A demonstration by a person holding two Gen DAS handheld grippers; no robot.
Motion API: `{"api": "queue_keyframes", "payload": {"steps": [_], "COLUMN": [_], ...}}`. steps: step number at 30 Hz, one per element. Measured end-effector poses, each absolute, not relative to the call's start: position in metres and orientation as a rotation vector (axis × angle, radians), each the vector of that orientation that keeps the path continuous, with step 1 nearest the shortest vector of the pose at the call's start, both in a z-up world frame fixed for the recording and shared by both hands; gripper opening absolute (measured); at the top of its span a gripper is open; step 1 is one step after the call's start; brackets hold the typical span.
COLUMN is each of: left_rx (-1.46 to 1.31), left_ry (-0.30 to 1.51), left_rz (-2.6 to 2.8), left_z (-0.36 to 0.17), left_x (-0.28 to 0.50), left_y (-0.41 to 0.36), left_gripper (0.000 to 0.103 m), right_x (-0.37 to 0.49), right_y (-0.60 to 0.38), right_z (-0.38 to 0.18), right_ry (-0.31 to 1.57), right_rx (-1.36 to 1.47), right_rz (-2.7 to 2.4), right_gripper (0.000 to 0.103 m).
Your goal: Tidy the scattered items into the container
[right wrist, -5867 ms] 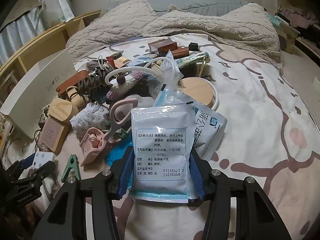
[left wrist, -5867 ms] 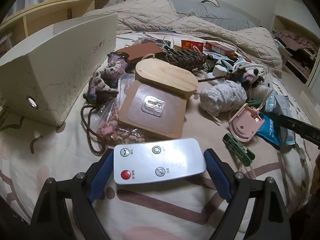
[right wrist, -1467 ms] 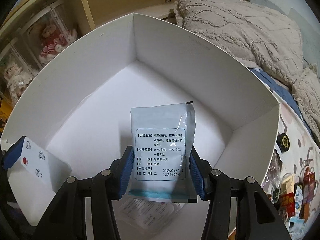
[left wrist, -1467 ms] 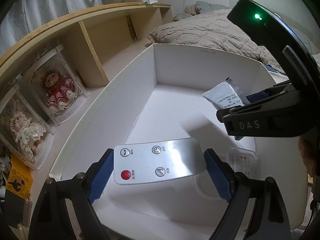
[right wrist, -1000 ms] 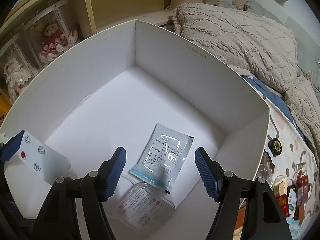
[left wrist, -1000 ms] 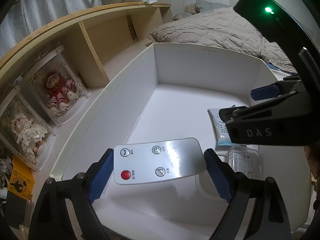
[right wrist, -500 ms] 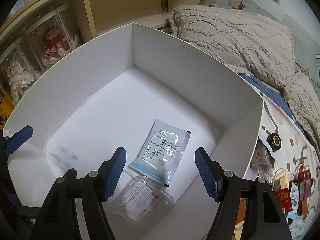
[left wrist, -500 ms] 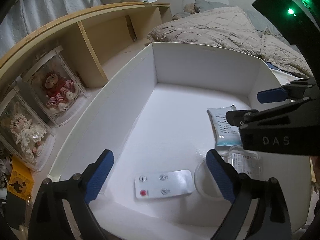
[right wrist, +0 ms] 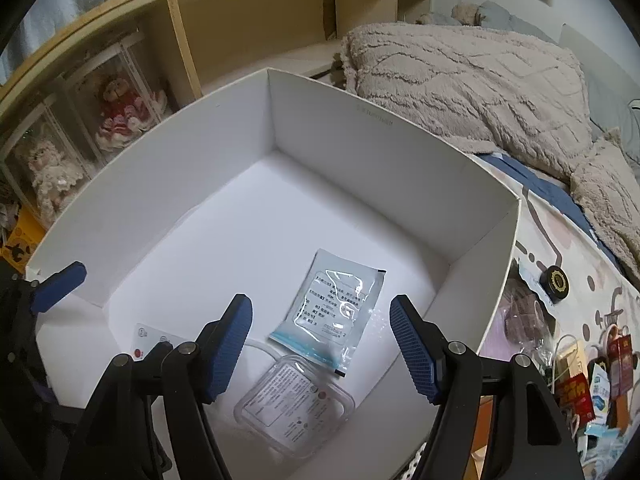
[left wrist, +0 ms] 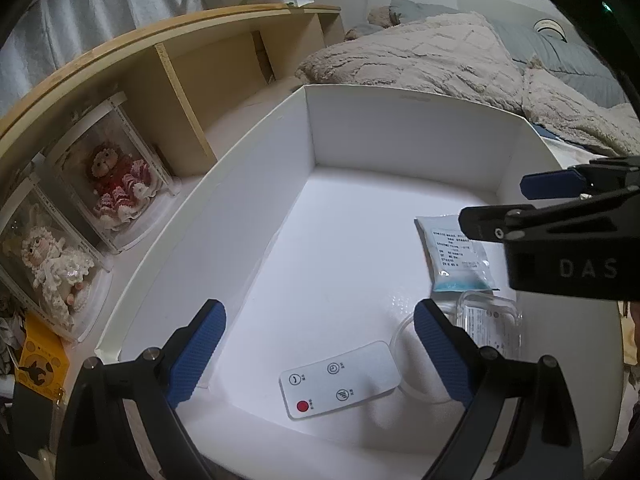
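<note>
- Left gripper point(left wrist: 319, 354): jaws spread wide, nothing between the blue pads, poised over the near end of the white box point(left wrist: 248, 184).
- Right gripper point(right wrist: 321, 346): jaws likewise wide apart and empty, poised above the box's near right portion; it also shows at the right edge of the left wrist view.
- Remote control point(left wrist: 340, 385): white, 1 red button and 3 grey ones, lying flat on the box floor near the front wall, below the left gripper and not touching it.
- Clear plastic case point(right wrist: 295, 399): flat on the floor, just right of the remote, printed label facing up.
- Round clear lid point(left wrist: 400, 336): lies between remote and case; its outline is faint.
- Sachet point(right wrist: 330, 312): white with a blue lower band, flat on the floor beyond the case, its lower edge at or over the case.
- Scattered items point(right wrist: 588, 372): on the bedsheet outside the box's right wall.
- Wooden shelf point(left wrist: 188, 80): behind the box on the left, holding 2 boxed dolls point(left wrist: 116, 180).
- Beige blanket point(right wrist: 472, 92): farthest back, bunched on the bed.
</note>
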State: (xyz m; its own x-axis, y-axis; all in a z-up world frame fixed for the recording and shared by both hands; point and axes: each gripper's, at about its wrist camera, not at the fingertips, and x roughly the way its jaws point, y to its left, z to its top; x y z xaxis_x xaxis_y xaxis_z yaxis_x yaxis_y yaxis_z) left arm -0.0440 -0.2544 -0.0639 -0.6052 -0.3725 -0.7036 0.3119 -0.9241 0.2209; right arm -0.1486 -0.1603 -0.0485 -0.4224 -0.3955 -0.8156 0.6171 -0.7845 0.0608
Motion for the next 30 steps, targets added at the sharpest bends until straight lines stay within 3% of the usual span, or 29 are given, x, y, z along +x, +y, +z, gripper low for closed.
{"api": "queue_keyframes", "payload": {"steps": [16, 21, 24, 28, 30], "left_rx": [1.034, 0.973, 0.941, 0.891, 0.876], "left_ry": [-0.079, -0.052, -0.024, -0.025, -0.039], "left_rz": [-2.554, -2.576, -2.601, -2.619, -2.623], "left_z": [-0.049, -0.040, -0.035, -0.028, -0.025], "left_x": [-0.039, -0.034, -0.031, -0.028, -0.026], "left_y": [-0.247, -0.243, -0.239, -0.231, -0.226], "left_gripper": [0.096, 0.102, 0.103, 0.103, 0.103], "right_x": [-0.128, -0.125, -0.122, -0.116, -0.113], "right_y": [-0.126, -0.111, -0.101, -0.089, -0.084], "right_z": [-0.028, -0.025, -0.022, -0.018, -0.017], "right_ry": [0.227, 0.187, 0.174, 0.166, 0.174], "right_rx": [0.983, 0.955, 0.928, 0.901, 0.893], "right_rz": [-2.298, -2.324, -2.351, -2.377, -2.393], "right_gripper": [0.072, 0.072, 0.085, 0.088, 0.096]}}
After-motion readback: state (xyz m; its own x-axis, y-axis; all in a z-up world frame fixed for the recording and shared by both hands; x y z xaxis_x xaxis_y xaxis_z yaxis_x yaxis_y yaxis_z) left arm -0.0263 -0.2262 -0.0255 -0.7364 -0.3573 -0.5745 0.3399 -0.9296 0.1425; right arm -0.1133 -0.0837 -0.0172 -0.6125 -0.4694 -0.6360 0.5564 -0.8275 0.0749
